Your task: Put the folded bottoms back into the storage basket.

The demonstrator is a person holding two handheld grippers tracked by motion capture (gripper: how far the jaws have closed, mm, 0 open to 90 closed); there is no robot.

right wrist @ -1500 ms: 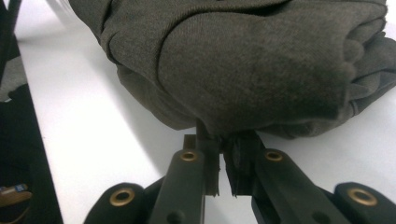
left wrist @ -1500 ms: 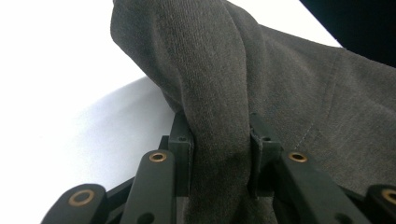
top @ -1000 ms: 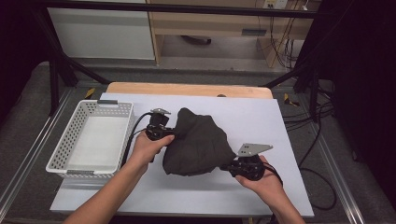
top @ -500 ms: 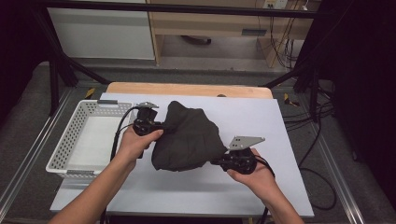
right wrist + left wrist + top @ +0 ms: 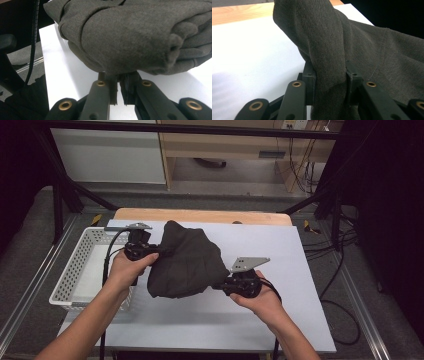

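A dark grey folded garment (image 5: 185,262) hangs bunched between my two grippers above the white table top (image 5: 285,270). My left gripper (image 5: 162,251) is shut on the garment's upper left fold, close to the basket. The left gripper view shows a thick roll of the cloth (image 5: 332,37) pinched between the jaws of the left gripper (image 5: 329,80). My right gripper (image 5: 220,285) is shut on the garment's lower right edge. Seen in the right gripper view, the folded bundle (image 5: 130,32) bulges over the right gripper (image 5: 118,87), whose jaws are nearly together on a thin edge.
A white perforated basket (image 5: 75,270) stands at the table's left side, under my left forearm. A wooden strip (image 5: 200,215) runs along the table's far edge. Black frame legs and cables (image 5: 335,285) lie on the floor to the right.
Both hands have carried the garment to the left and upward, toward the basket. The cloth hangs higher off the table than before.
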